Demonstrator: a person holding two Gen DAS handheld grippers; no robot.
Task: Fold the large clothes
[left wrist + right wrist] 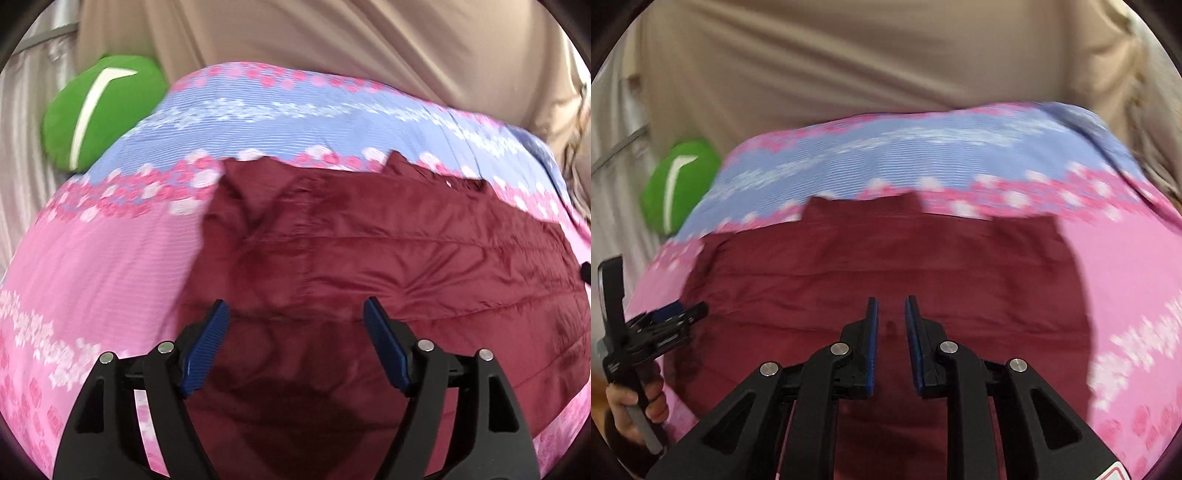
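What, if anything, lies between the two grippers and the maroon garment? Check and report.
Nothing visible does. The maroon garment lies spread on the pink and blue bedspread, directly under the left gripper and the right gripper. The green cushion sits off beyond the bedspread's far-left edge.

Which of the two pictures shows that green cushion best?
The left wrist view: the green cushion appears larger and sharper there, its white stripe clear, beside the pink and blue bedspread. The right wrist view shows it smaller, blurred, partly hidden behind the bedspread.
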